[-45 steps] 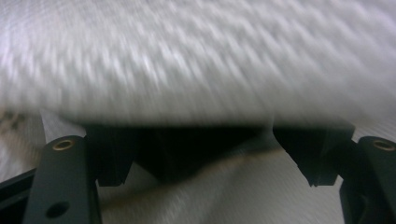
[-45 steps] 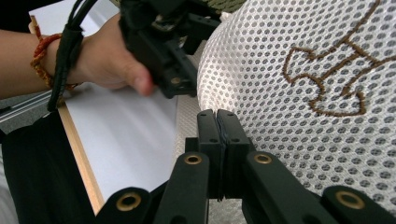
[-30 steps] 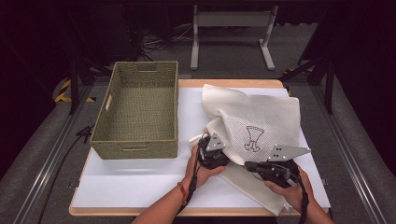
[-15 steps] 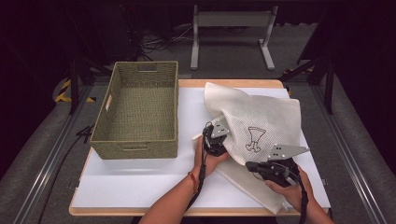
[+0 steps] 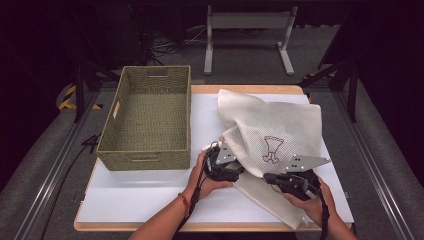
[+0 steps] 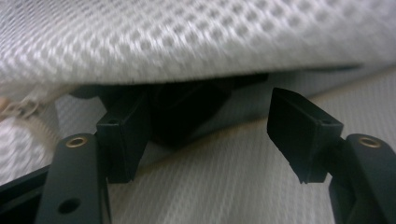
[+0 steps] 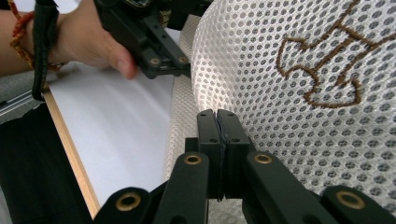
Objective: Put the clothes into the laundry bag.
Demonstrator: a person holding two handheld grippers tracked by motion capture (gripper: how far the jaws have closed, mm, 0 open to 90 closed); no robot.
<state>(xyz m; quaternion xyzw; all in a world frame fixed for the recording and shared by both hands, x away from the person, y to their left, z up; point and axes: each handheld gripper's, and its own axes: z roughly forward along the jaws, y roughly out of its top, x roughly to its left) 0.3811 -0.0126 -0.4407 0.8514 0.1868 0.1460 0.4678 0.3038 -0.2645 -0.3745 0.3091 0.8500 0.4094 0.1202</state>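
A white mesh bag [image 5: 280,127] with a brown embroidered figure [image 5: 270,148] lies crumpled on the right half of the white tabletop [image 5: 150,192]. My left gripper [image 5: 239,170] sits at the bag's left edge. In the left gripper view its jaws [image 6: 210,126] have just been opening and stand apart, with nothing between them, mesh [image 6: 196,42] overhead and mesh below. A zip end [image 6: 18,109] shows at the left. My right gripper [image 5: 267,177] is shut on the mesh bag's [image 7: 299,84] near edge [image 7: 217,114].
An empty woven basket [image 5: 147,150] stands on the table's left half, close to the left hand. The table's wooden front edge [image 5: 200,226] runs just under both forearms. A metal stand [image 5: 247,22] and cables lie on the dark floor beyond.
The left gripper rose over the bag's edge, then came back down toward the person, and its jaws stand wider apart. The right gripper has kept still.
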